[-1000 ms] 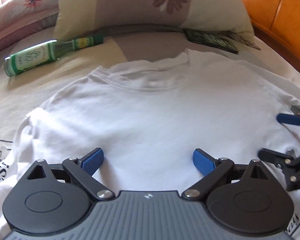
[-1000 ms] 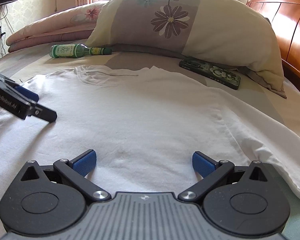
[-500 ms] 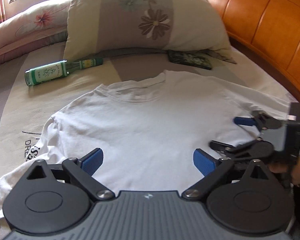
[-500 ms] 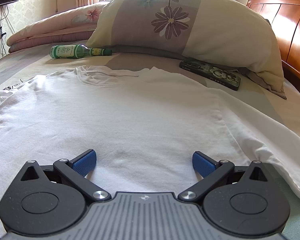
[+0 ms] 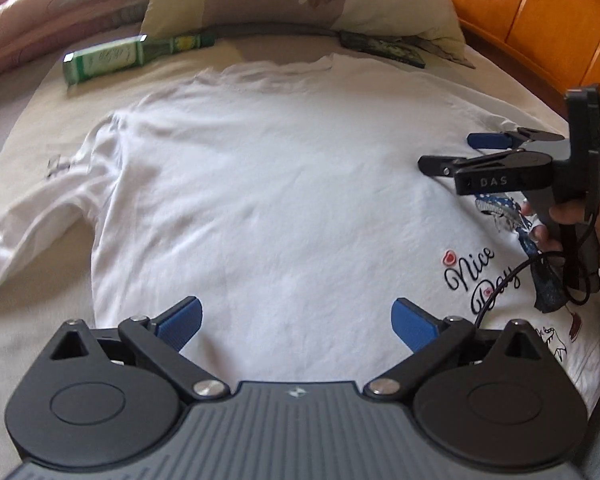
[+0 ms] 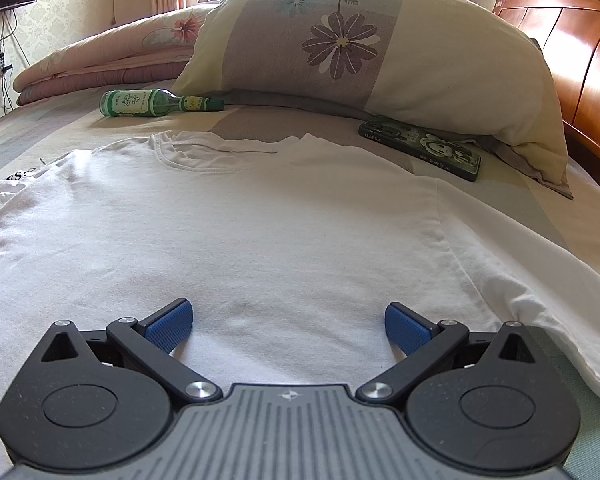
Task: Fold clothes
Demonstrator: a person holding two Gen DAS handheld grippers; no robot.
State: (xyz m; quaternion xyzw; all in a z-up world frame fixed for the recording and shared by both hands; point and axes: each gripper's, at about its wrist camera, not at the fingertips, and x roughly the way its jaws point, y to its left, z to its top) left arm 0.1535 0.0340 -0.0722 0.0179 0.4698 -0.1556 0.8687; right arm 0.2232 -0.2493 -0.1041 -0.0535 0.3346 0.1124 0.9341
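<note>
A white T-shirt [image 5: 268,200] lies spread flat on the bed, collar toward the pillow, with a "Nice Day" print [image 5: 480,276] near its right hem. My left gripper [image 5: 296,320] hovers open above the shirt's lower middle, nothing between its blue pads. The right gripper [image 5: 456,152] shows in the left wrist view at the shirt's right edge, open and held by a hand [image 5: 572,232]. In the right wrist view the same shirt [image 6: 260,240] fills the foreground, and my right gripper [image 6: 288,320] stands open low over its cloth. One sleeve [image 6: 540,292] trails to the right.
A green glass bottle [image 6: 156,103] lies on the bed beyond the collar. A dark phone case [image 6: 420,148] rests by a flowered pillow [image 6: 364,48]. Folded pink quilts [image 6: 112,60] sit at the back left. A wooden headboard [image 5: 540,16] runs along the right.
The left gripper has pulled back and risen, so the whole shirt and the right gripper with its hand came into view. The left gripper has left the right wrist view. Both stay open.
</note>
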